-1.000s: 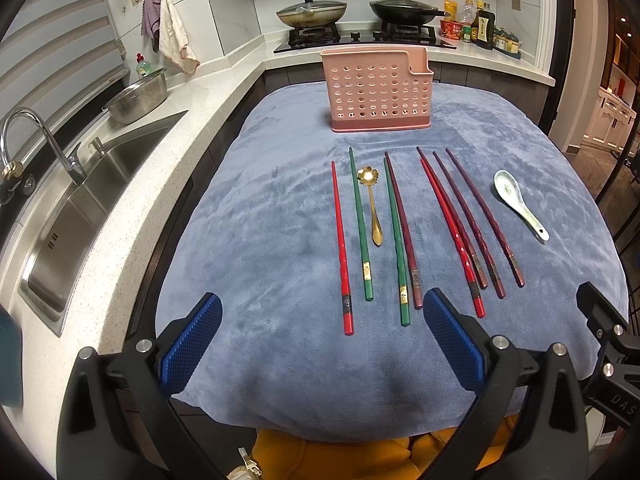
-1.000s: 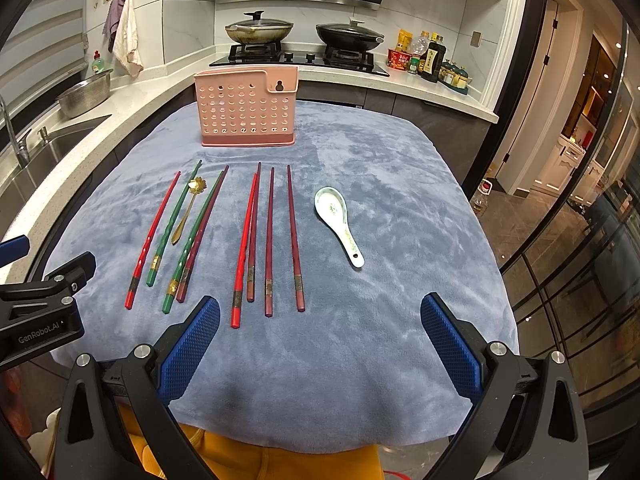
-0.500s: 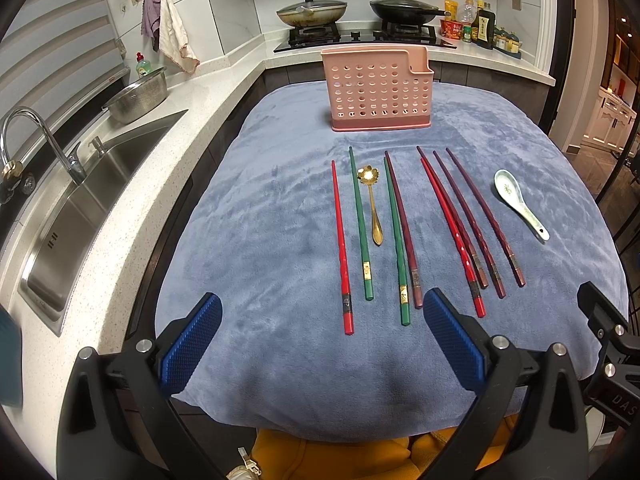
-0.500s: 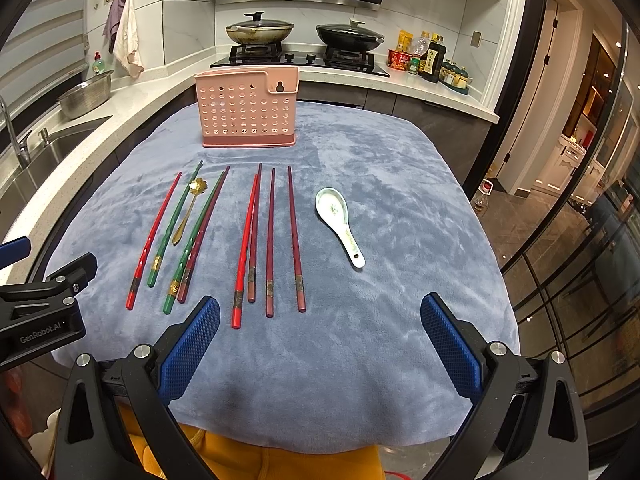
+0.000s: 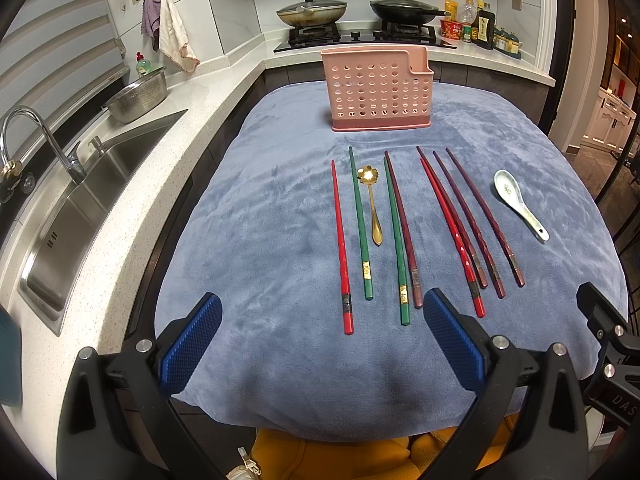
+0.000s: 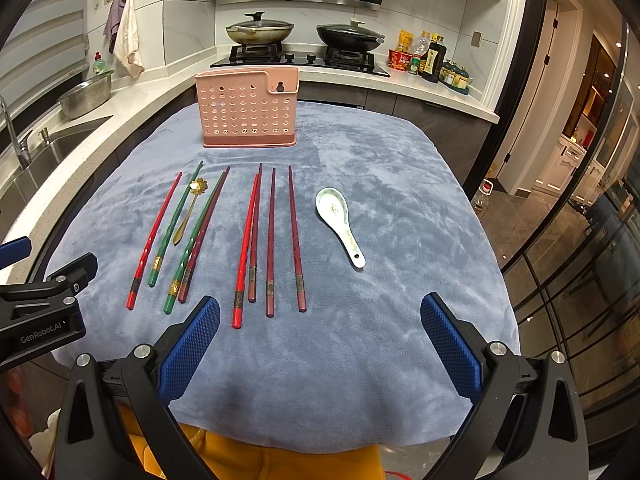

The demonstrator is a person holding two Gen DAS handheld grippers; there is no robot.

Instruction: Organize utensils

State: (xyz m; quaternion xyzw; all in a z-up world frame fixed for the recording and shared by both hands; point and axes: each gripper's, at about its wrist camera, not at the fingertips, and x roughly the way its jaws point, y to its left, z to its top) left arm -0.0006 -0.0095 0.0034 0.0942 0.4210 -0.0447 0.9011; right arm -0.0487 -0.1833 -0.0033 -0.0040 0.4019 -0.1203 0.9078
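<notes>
A cloth covers the table; a perforated utensil holder stands upright at its far middle, with the stove and two lidded pans on the counter behind it. Nearer than the holder, eight chopsticks lie side by side pointing toward it, a metal spoon among the left four and a ceramic spoon apart to their right. The sink lies left of the table, a metal bowl beyond it.
</notes>
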